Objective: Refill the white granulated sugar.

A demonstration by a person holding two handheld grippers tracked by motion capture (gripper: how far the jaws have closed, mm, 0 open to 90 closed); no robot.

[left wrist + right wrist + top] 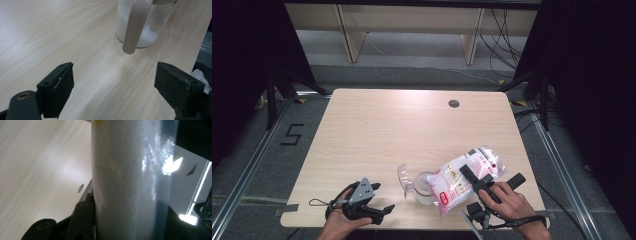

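Observation:
A clear plastic jug point(419, 189) with white powder in its bottom stands near the table's front edge. A clear bag of white granules with red print point(451, 186) leans over the jug's right side, tilted down toward it. My right gripper point(468, 174) is shut on the bag's middle. In the right gripper view the bag point(125, 177) sits between the jaws of the right gripper point(125, 225). My left gripper point(384, 212) rests open on the table left of the jug. Its view looks between the open jaws of the left gripper point(115, 87) at the jug point(147, 30) and its handle point(133, 27).
The wooden table point(377, 130) has a round cable hole point(454, 103) at the back right. Dark curtains hang on both sides. Shelf legs and cables lie on the floor beyond the table's far edge.

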